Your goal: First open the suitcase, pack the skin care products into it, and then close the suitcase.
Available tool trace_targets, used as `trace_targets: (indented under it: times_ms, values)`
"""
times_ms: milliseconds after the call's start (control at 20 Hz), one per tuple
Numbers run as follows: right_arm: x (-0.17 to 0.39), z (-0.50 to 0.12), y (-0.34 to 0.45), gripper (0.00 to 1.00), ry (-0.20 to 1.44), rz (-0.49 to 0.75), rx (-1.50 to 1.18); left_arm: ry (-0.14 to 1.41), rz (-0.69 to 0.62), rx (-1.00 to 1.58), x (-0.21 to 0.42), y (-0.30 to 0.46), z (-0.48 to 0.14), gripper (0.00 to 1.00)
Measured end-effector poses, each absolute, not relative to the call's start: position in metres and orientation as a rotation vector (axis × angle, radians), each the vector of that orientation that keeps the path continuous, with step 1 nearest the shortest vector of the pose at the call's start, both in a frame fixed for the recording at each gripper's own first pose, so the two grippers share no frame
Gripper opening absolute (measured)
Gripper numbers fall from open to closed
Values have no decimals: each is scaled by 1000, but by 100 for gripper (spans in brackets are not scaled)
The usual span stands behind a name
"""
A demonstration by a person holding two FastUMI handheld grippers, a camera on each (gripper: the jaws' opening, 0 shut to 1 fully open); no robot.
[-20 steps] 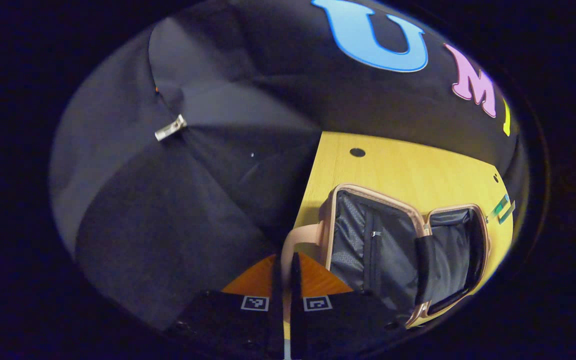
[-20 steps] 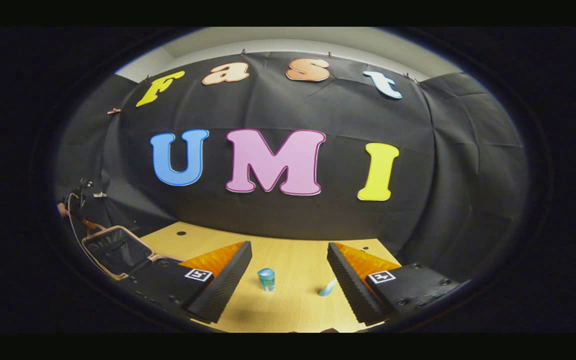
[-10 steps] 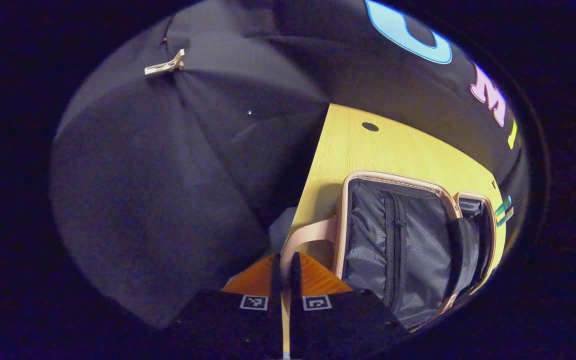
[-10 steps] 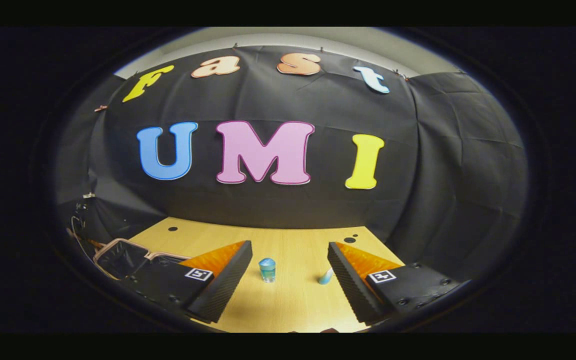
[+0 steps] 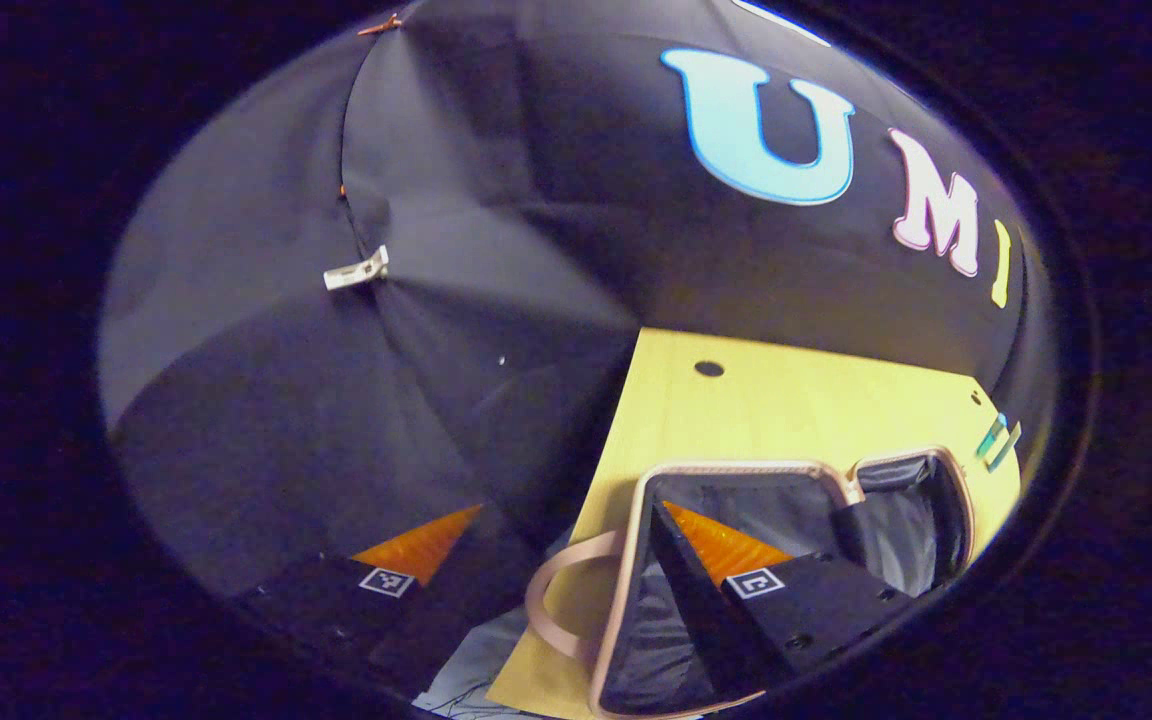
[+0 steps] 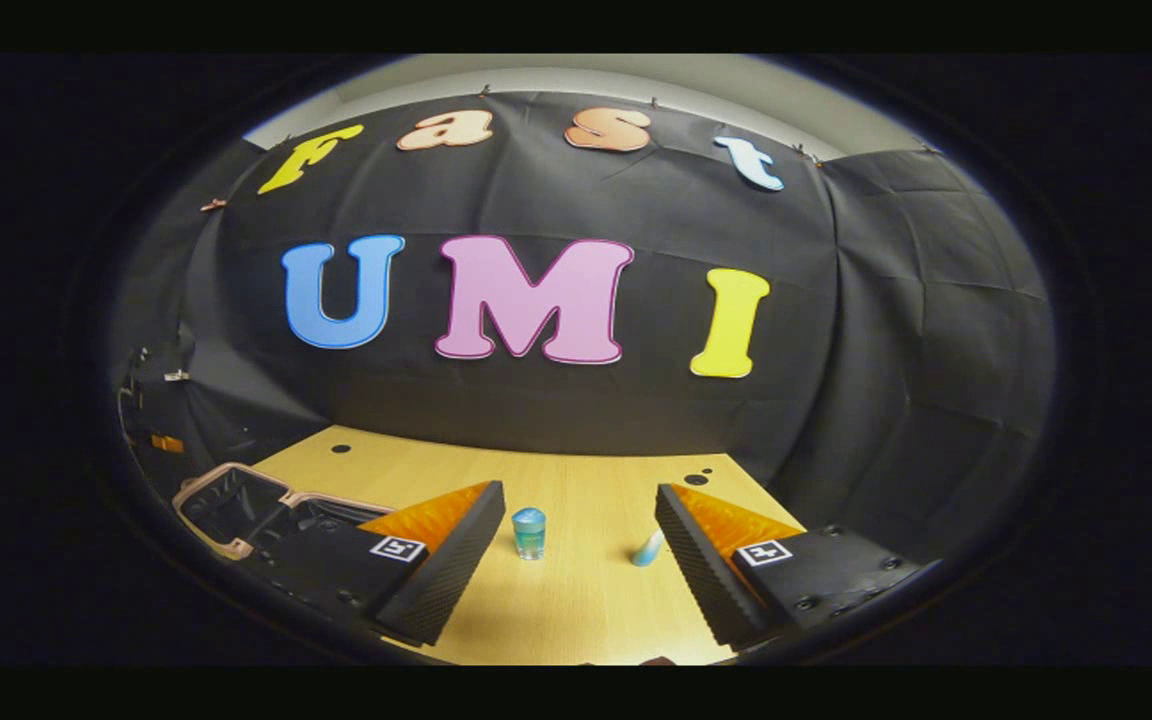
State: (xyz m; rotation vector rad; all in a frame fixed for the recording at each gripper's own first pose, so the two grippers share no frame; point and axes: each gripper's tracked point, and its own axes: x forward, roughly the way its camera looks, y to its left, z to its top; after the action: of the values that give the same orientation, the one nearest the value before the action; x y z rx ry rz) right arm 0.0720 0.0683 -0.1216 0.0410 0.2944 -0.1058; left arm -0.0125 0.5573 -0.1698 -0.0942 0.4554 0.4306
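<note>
The suitcase [image 5: 806, 500] lies open and flat on the wooden table [image 5: 786, 400]; it has a pale pink rim and dark grey lining. Its pink handle [image 5: 551, 610] curves out at the table's left edge. My left gripper [image 5: 568, 510] is open, with one finger over the near half's lining, the other off the table's edge, and the handle below and between them, touched by neither. My right gripper [image 6: 578, 490] is open and low over the table. Ahead of it stand a small blue-green jar [image 6: 528, 532] and a pale blue tube [image 6: 648, 548]. The suitcase [image 6: 236, 495] is at its far left.
Small teal and green items [image 5: 996, 440] sit near the table's far right corner beyond the suitcase. Black cloth walls close in the table at the back and on both sides. Bare table [image 6: 576, 600] lies under the right gripper.
My left gripper was shut beside the suitcase handle; it has opened and swung over the case's near half. The right gripper's view barely shifted.
</note>
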Motion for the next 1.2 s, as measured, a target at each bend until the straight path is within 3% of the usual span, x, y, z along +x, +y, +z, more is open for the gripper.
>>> trace_targets:
  times_ms: [350,400,500,750,850,900,950,1200]
  values:
    - [84,-152,51,96,312,-94,8,216,165,0,25,368,-82,97]
    - [86,-159,49,93,322,-84,17,188,141,5,30,342,-74,96]
    - [89,-171,41,96,339,-76,22,119,60,-16,49,272,-60,96]
    - [111,-211,16,97,388,-12,35,180,-131,-17,107,90,-92,96]
    - [119,-223,8,100,399,8,27,206,-167,10,115,55,-103,96]
    - [123,-233,3,93,413,16,28,224,-178,28,122,39,-111,96]
    - [127,-241,-1,97,426,26,37,235,-188,37,134,19,-123,96]
    - [139,-268,-18,97,474,84,56,351,-185,49,189,-29,-199,96]
